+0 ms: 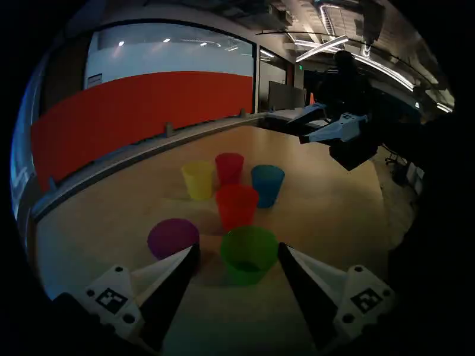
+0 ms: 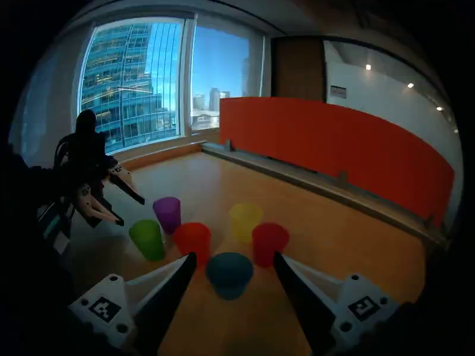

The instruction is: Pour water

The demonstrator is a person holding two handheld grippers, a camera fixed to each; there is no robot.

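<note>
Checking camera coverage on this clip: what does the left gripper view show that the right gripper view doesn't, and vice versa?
Left gripper view: ceiling light strips, and the right gripper held above the wooden table. Right gripper view: a window onto high-rises, and the left gripper farther off. Both: six coloured cups, the orange partition, the table, open jaws up front.

We are in an office, we think: a long wooden table point(image 2: 356, 237) with an orange divider point(image 2: 332, 142), a big window point(image 2: 219, 71) onto city towers point(image 2: 127, 89), and strip lights point(image 1: 320, 48) hanging overhead.
</note>
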